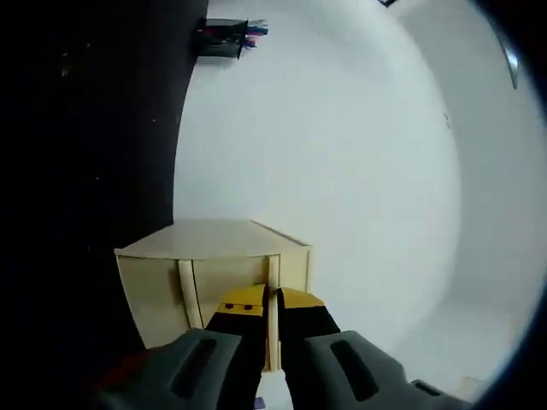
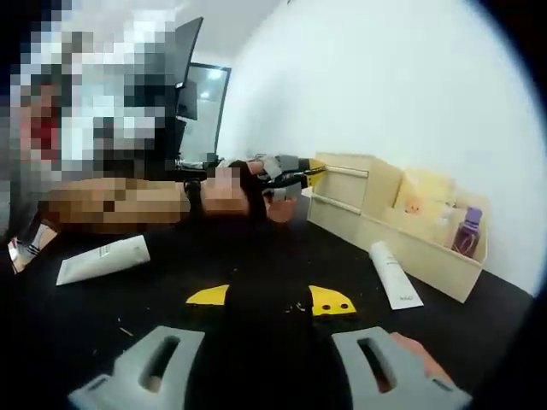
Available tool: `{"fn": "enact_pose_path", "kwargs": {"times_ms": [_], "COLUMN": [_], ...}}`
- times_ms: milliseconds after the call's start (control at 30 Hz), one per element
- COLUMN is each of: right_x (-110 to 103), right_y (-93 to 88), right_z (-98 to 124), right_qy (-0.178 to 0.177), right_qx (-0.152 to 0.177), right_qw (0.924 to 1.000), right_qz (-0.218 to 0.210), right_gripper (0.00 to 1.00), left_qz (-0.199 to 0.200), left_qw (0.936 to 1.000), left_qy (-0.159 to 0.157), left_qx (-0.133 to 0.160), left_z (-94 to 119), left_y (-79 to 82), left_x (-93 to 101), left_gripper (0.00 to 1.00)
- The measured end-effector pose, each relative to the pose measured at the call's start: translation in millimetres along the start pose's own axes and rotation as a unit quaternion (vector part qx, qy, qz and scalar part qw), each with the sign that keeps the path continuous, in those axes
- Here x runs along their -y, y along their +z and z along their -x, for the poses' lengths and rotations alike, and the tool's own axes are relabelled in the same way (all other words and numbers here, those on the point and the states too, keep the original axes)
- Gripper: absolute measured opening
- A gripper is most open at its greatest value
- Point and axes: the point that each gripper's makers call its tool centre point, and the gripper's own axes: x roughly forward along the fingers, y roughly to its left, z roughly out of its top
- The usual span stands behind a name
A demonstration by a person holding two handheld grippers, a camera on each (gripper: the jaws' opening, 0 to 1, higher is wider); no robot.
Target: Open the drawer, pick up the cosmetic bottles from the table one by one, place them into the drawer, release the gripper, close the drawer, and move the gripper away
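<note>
In the left gripper view a black table (image 1: 85,171) takes the left side, with a dark holder of pens (image 1: 226,38) far off at its top edge against a white wall (image 1: 342,145). Nearer, a pale wooden box (image 1: 214,273) stands on the table, with two thin vertical handles on its front. The left gripper (image 1: 273,312) has its yellow-tipped jaws nearly together around the right handle (image 1: 273,316), which runs up between them, so the jaws are narrow and holding that bar. In the right gripper view a white tube (image 2: 104,259) lies on the table (image 2: 256,256) at the left, well apart from the box. Near the middle the right gripper (image 2: 270,301) shows its two yellow tips spread wide with only dark table between them, holding nothing. Beyond it, far across the table, the left gripper (image 2: 301,175) reaches in from the left, held by a hand (image 2: 273,201), its tip at the upper handle (image 2: 346,170) on the drawer end of the box (image 2: 402,231); from here I cannot tell whether the drawer is ajar. To the right a second white tube (image 2: 393,275) lies on the table just beside the box's long front wall. At the far right, the open part of the box holds a yellowish packet (image 2: 423,196) and a purple bottle (image 2: 467,232) standing upright by the end wall.
</note>
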Motion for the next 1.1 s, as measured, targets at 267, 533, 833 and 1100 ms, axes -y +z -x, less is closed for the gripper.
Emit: {"fn": "enact_pose_path", "kwargs": {"times_ms": [267,533,833,1100], "right_x": [0,-2,-7,-8], "right_y": [0.4,-2.0,-4.1,-5.0], "right_z": [0,-1,-3,-3], "right_qy": [0.002,0.004,0.005,0.005], "right_qx": [-0.001,-0.002,-0.003,-0.008], "right_qw": [1.0000,1.0000,1.0000,0.9999], "right_qz": [0.001,0.001,0.003,0.009], "right_gripper": [0.30,0.30,0.30,0.30], "left_qz": [0.012,0.035,0.061,0.042], "left_qw": [0.9999,0.9993,0.9980,0.9988], "left_qy": [0.004,0.010,0.016,0.016], "left_qx": [-0.003,0.000,-0.008,-0.016], "left_z": [6,10,24,20], "left_y": [-2.3,-5.1,-4.0,-6.7], "left_x": [1.5,1.9,3.4,2.0], "left_gripper": [0.07,0.07,0.05,0.06]}}
